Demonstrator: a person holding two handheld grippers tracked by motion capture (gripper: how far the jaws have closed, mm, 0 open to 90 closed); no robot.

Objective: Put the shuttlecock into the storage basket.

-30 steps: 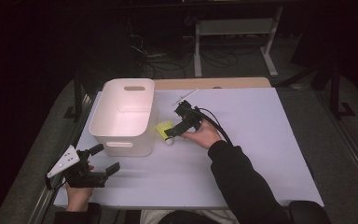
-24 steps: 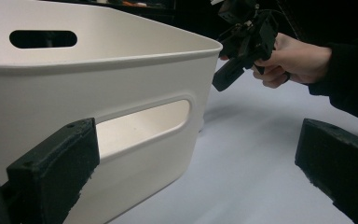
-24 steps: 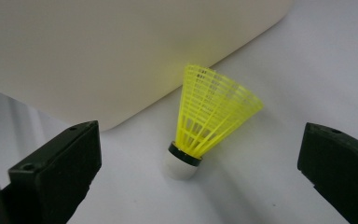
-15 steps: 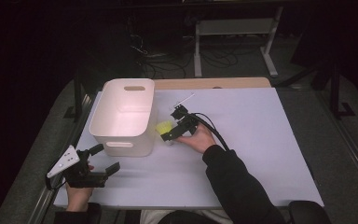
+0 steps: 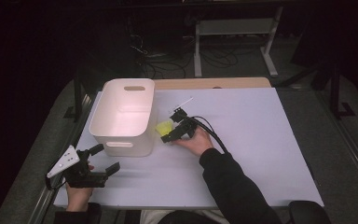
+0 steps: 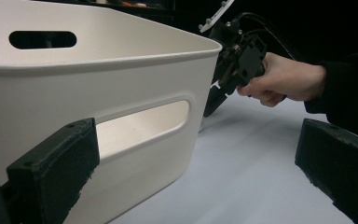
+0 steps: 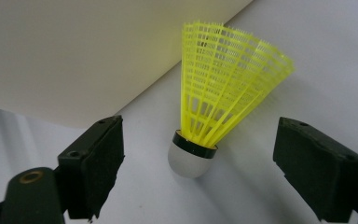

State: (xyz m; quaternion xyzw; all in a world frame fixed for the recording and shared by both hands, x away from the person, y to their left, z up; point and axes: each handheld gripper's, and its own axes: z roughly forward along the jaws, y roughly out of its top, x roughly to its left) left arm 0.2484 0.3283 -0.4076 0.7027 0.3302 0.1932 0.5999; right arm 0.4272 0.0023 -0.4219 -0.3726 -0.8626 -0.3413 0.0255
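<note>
1. Where the right hand-held gripper (image 7: 200, 179) points, a shuttlecock (image 7: 223, 88) lies on the white counter (image 5: 261, 135): yellow plastic mesh skirt flaring wide, black band, rounded white cap (image 7: 189, 161) resting on the surface, skirt tilted up and away.
2. Right hand-held gripper, high view (image 5: 168, 136): jaws apart and just closing in, one on each side of the cap, neither pad touching it; nothing gripped.
3. Shuttlecock, high view (image 5: 164, 127): just beside the right wall of the bin (image 5: 103, 133), near its front corner.
4. Bin: white plastic, rounded corners, slot handles in its end walls, inside bare. Its wall stands close behind the shuttlecock, leaving little room on that side.
5. Left hand-held gripper (image 5: 106, 158): low at the counter's near left edge, jaws wide apart and holding nothing, aimed at the bin's near handle slot (image 6: 142, 123), well apart from the shuttlecock.
</note>
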